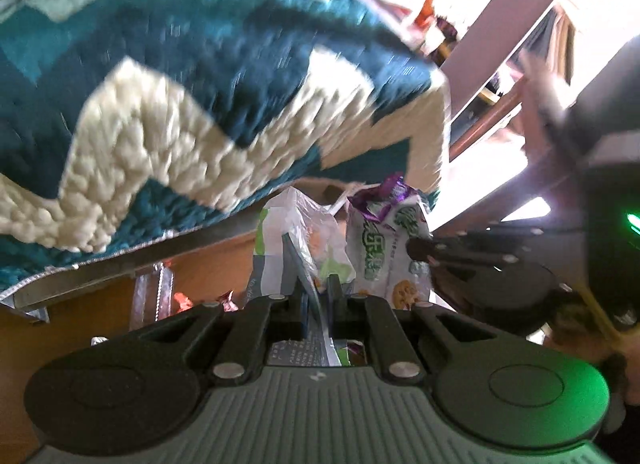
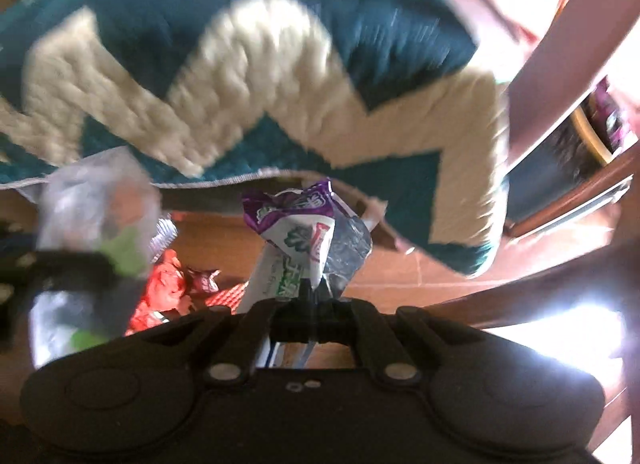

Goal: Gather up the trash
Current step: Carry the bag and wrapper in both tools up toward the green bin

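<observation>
Two crinkled snack wrappers, white-green wrapper (image 1: 298, 240) gripped in left jaws, purple-topped wrapper (image 2: 298, 240) seemingly in right jaws.

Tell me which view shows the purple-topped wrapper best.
The right wrist view: the purple-topped wrapper stands centred and unobstructed, pinched in the right tool. The left wrist view shows it further off, right of the white bag in the left tool.

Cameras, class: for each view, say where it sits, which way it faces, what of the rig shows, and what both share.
Left wrist: sits on the left gripper, facing down-forward at its clear wrapper; the right gripper shows too.
Right wrist: sits on the right gripper, facing its purple-and-green wrapper; the left gripper shows blurred.
Shared: the rug, the floor, both wrappers.
</observation>
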### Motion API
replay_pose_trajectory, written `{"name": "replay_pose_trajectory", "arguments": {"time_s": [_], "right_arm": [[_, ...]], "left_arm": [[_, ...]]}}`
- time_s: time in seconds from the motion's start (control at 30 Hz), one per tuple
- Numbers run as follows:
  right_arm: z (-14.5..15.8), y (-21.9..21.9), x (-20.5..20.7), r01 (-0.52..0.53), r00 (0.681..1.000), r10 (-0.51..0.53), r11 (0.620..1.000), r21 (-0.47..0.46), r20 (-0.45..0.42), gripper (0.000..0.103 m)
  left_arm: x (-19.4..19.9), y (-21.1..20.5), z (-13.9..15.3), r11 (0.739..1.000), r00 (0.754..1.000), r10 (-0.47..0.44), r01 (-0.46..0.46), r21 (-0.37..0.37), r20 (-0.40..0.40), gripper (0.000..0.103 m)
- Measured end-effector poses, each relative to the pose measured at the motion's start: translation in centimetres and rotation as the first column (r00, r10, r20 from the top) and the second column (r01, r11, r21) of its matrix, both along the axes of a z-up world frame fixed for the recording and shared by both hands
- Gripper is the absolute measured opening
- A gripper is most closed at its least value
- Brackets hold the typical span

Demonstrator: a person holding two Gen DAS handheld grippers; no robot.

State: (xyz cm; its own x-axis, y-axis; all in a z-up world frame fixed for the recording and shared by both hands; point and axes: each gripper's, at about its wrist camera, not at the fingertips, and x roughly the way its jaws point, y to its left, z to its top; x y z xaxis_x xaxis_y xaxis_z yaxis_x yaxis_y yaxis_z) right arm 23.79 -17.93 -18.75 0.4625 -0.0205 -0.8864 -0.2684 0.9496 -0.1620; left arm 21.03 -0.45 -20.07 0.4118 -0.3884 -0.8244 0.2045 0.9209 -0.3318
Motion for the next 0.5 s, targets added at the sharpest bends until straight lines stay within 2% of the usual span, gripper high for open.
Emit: {"name": "replay_pose_trajectory", "arguments": {"time_s": [0.27,0.5], "right_arm": [[12.3,-1.3,-5.6,-0.046,0.980,0.035,0.998,0.051,0.197,0.000],[21.8,-2.9,-10.4,-0.113,0.933,0.083,0.991,0.066,0.350,0.000]], "left_arm": [[-3.1,-0.1,9.0,1.000,0.994,0.022,-0.023,0.008,0.108,0.008],[-5.9,-2.2,18.6,0.999,0.960,-0.005,-0.007,0.043,0.280,0.008]]}}
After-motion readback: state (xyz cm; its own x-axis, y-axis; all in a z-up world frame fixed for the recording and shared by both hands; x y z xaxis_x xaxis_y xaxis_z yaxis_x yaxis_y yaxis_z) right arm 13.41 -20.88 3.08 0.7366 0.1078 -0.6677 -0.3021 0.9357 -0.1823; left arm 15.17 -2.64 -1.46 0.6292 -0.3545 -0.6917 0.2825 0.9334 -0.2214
